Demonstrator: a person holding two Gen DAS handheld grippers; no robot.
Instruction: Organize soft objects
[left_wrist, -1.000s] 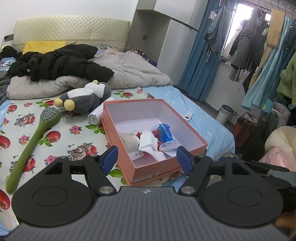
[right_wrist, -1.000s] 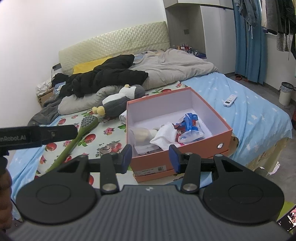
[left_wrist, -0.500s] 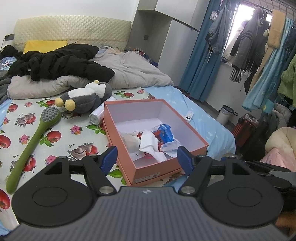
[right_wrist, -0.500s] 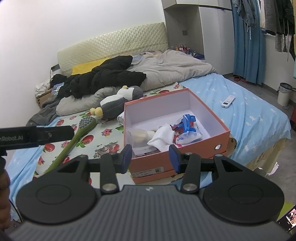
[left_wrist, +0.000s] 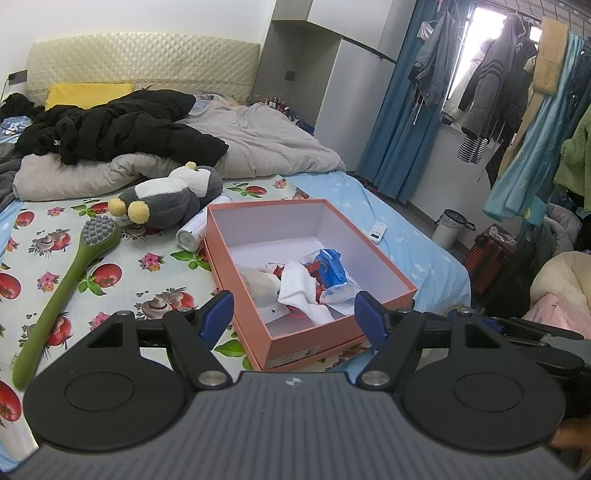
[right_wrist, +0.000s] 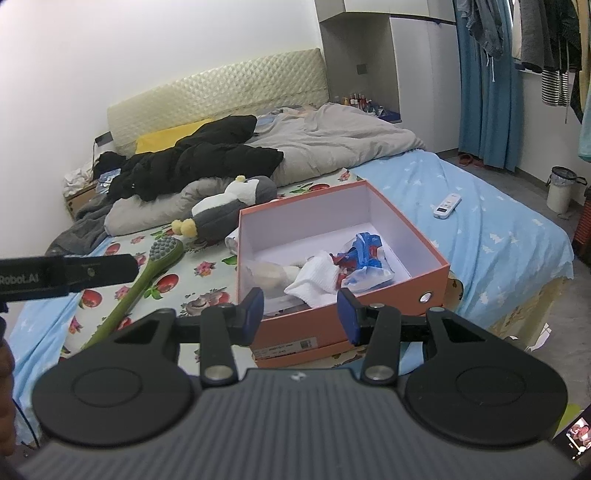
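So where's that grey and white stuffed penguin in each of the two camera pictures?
Left wrist view: the stuffed penguin lies left of centre in the upper half, on the fruit-print sheet, beyond the orange box's far left corner.
Right wrist view: the stuffed penguin lies left of centre, just beyond the box.
Shared landmark: the orange box.

Matt cardboard box (left_wrist: 332, 334); fluffy plush penguin (left_wrist: 166, 201); smooth plastic brush (left_wrist: 70, 280).

A bed (left_wrist: 406, 236) with a quilted headboard (left_wrist: 144, 66) stands against the white wall; right of it, blue curtains (left_wrist: 402, 122) frame a bright window (left_wrist: 480, 22).
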